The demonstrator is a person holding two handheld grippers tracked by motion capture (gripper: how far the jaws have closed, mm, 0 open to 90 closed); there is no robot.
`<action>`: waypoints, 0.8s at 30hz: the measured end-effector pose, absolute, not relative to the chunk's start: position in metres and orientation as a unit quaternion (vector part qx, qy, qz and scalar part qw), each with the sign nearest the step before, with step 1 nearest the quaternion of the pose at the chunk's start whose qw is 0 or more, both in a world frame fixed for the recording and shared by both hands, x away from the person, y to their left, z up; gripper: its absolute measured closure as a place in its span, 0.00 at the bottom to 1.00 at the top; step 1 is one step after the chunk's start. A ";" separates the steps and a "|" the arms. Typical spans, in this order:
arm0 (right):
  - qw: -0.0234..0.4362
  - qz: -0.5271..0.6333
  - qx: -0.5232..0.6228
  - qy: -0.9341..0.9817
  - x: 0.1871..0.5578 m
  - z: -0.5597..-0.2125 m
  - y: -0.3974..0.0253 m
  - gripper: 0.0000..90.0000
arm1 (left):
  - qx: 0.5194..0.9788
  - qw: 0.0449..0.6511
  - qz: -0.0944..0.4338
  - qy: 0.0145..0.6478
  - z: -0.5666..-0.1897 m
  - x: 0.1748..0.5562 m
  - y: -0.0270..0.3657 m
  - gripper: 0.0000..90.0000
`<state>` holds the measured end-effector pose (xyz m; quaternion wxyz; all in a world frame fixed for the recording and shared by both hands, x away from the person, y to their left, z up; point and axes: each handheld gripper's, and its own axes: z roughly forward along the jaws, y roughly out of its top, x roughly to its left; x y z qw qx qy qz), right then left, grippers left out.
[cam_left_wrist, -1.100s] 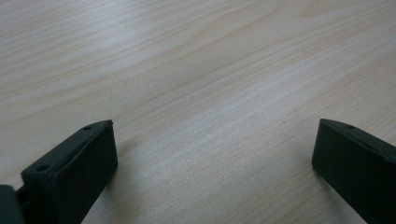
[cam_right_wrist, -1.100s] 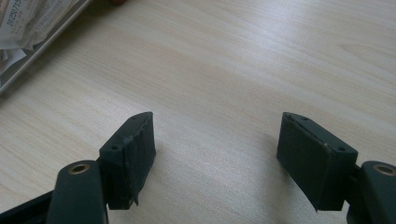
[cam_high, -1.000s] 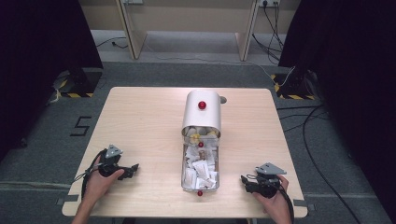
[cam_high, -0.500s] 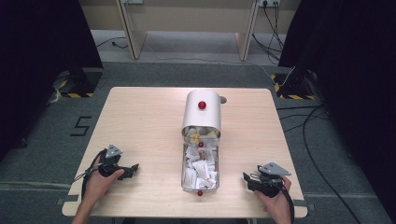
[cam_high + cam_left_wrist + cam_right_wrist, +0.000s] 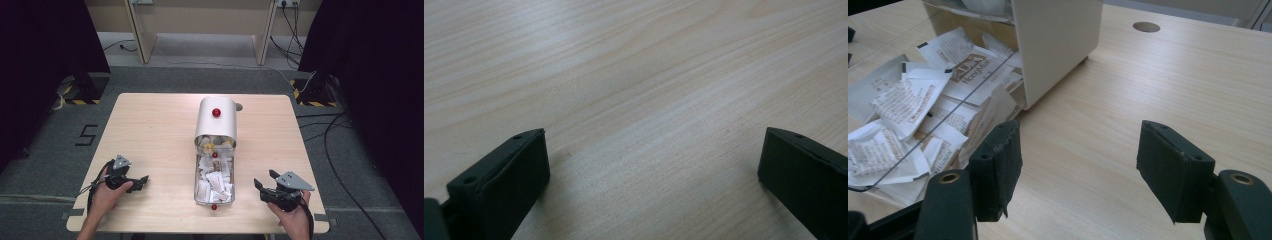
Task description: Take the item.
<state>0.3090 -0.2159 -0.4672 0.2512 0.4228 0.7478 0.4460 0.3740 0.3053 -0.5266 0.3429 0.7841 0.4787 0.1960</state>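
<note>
Both tools sit low on the counter (image 5: 150, 130) with jaws spread wide, nothing held: left tool (image 5: 142, 181) at the near left, right tool (image 5: 259, 186) at the near right. Between them a white box (image 5: 216, 122) has its clear drawer (image 5: 198, 196) pulled out, full of paper packets (image 5: 908, 100). I'd guess they're light, floppy and crinkly, so pinch one by a loose edge. The box's inside is mostly hidden, and the small print is unreadable
</note>
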 end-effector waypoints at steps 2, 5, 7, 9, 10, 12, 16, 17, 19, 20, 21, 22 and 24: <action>0.251 0.446 0.421 0.749 0.309 -0.467 -0.215 0.39 | 0.784 0.343 0.196 0.478 -0.527 0.374 0.305 0.00; 0.248 0.445 0.420 0.751 0.309 -0.466 -0.212 0.39 | 0.784 0.343 0.196 0.479 -0.527 0.374 0.305 0.00; 0.250 0.445 0.418 0.751 0.309 -0.466 -0.212 0.39 | 0.784 0.343 0.196 0.479 -0.527 0.374 0.305 0.00; 0.251 0.446 0.419 0.750 0.309 -0.465 -0.212 0.39 | 0.784 0.343 0.196 0.479 -0.527 0.374 0.305 0.00; 0.252 0.446 0.418 0.750 0.308 -0.464 -0.212 0.39 | 0.784 0.343 0.196 0.479 -0.527 0.374 0.305 0.00; 0.252 0.447 0.419 0.749 0.308 -0.463 -0.212 0.39 | 0.784 0.343 0.196 0.479 -0.527 0.374 0.305 0.00; 0.253 0.449 0.414 0.750 0.307 -0.460 -0.209 0.39 | 0.784 0.343 0.196 0.479 -0.527 0.374 0.305 0.00; 0.253 0.451 0.413 0.750 0.307 -0.459 -0.208 0.39 | 0.784 0.343 0.196 0.479 -0.527 0.374 0.305 0.00; 0.253 0.455 0.405 0.752 0.306 -0.456 -0.204 0.39 | 0.784 0.343 0.196 0.479 -0.527 0.374 0.305 0.00; 0.253 0.455 0.405 0.752 0.306 -0.456 -0.204 0.39 | 0.784 0.343 0.196 0.479 -0.527 0.374 0.305 0.00; 0.251 0.457 0.402 0.752 0.305 -0.454 -0.200 0.39 | 0.784 0.343 0.196 0.479 -0.527 0.374 0.305 0.00; 0.251 0.458 0.401 0.753 0.305 -0.453 -0.199 0.39 | 0.784 0.343 0.196 0.479 -0.527 0.374 0.305 0.00; 0.250 0.460 0.399 0.753 0.305 -0.452 -0.198 0.39 | 0.784 0.343 0.196 0.479 -0.527 0.374 0.305 0.00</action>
